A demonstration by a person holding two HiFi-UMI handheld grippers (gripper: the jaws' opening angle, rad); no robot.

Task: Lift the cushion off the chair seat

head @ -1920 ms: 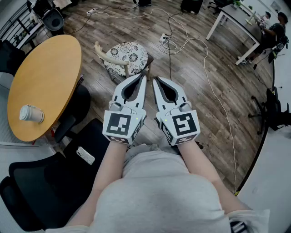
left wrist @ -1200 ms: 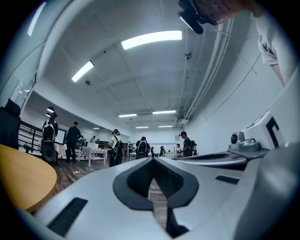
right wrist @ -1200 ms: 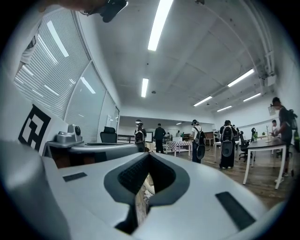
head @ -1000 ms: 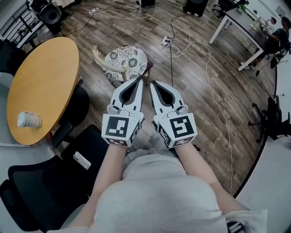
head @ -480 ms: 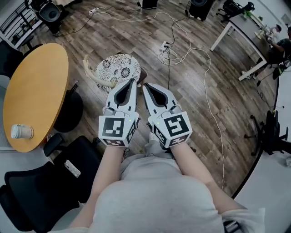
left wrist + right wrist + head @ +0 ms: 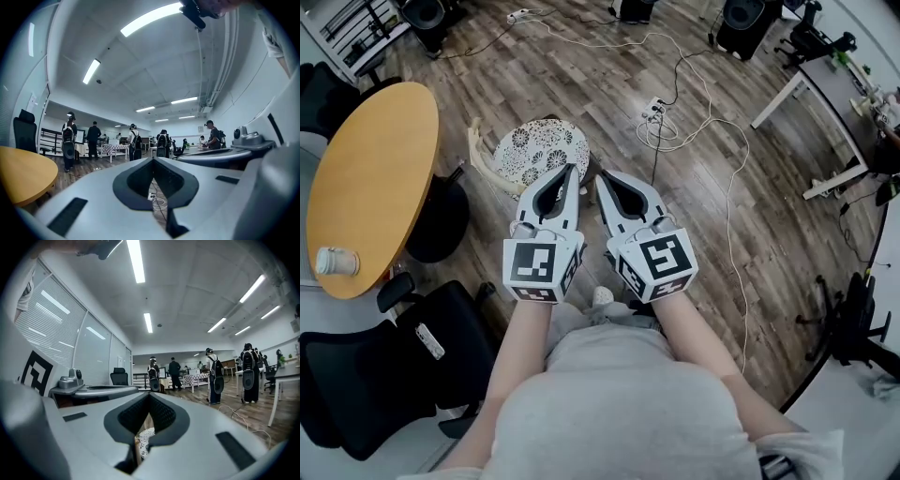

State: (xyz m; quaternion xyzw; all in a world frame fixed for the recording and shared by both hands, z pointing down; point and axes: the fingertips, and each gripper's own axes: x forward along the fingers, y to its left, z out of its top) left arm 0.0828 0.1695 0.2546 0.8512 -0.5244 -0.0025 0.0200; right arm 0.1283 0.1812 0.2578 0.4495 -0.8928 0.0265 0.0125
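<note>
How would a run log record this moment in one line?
phase: pre-grasp | cushion: on chair, not gripped | left gripper: shut, empty | right gripper: shut, empty

The cushion (image 6: 542, 148) is round and white with a dark floral print. It lies flat on the seat of the chair (image 6: 485, 159) and covers most of it. The chair stands upright on the wooden floor (image 6: 694, 216), left of centre in the middle distance. Its pale, curved wooden backrest is on the cushion's left side. The cushion's near edge is hidden.
</note>
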